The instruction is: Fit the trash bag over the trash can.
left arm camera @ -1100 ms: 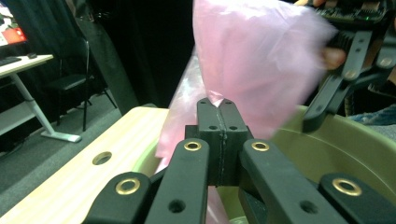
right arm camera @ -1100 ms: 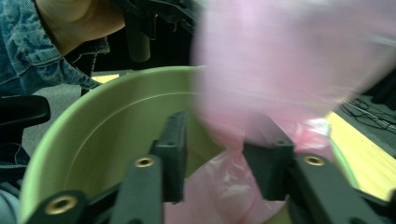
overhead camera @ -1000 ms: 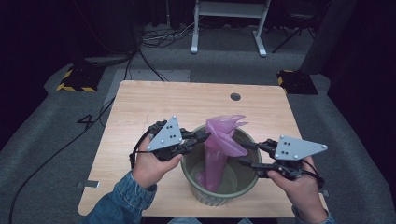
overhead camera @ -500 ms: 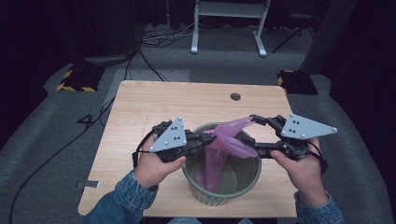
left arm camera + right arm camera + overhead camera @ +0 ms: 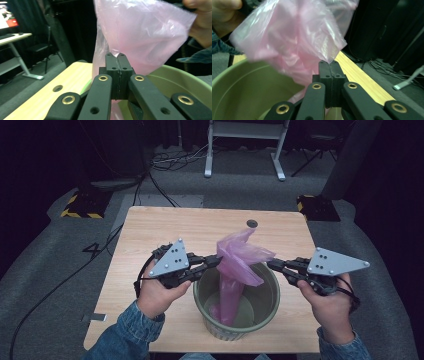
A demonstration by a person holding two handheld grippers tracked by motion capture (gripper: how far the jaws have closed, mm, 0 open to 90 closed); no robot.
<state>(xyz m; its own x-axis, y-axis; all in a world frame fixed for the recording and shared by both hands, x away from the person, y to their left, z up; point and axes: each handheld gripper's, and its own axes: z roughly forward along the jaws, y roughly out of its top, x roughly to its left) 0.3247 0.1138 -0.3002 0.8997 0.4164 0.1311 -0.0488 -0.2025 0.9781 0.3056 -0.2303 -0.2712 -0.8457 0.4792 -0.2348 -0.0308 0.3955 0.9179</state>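
A pink plastic bag point(image 5: 239, 257) hangs down into a green round bin point(image 5: 272, 292) at the front middle of the wooden table point(image 5: 165, 227). My left gripper point(image 5: 217, 260) is shut on the bag's left edge, above the bin's left rim. My right gripper point(image 5: 270, 264) is shut on the bag's right edge, above the right rim. In the left gripper view the closed jaws pinch the pink film point(image 5: 140, 35), with the bin's rim point(image 5: 190, 75) to the right. In the right gripper view the closed jaws pinch a corner of the bag point(image 5: 294, 42) over the bin point(image 5: 242, 85).
A small round hole point(image 5: 252, 223) sits in the table's far edge. Beyond the table are a white desk frame point(image 5: 245, 150), floor cables point(image 5: 165, 165) and two yellow-and-black striped blocks point(image 5: 80, 207) point(image 5: 315, 205). Bare tabletop lies left of and behind the bin.
My right gripper rose from the bin's right rim to the top of the bag, shut on its edge and drew it rightward. The left gripper kept its hold.
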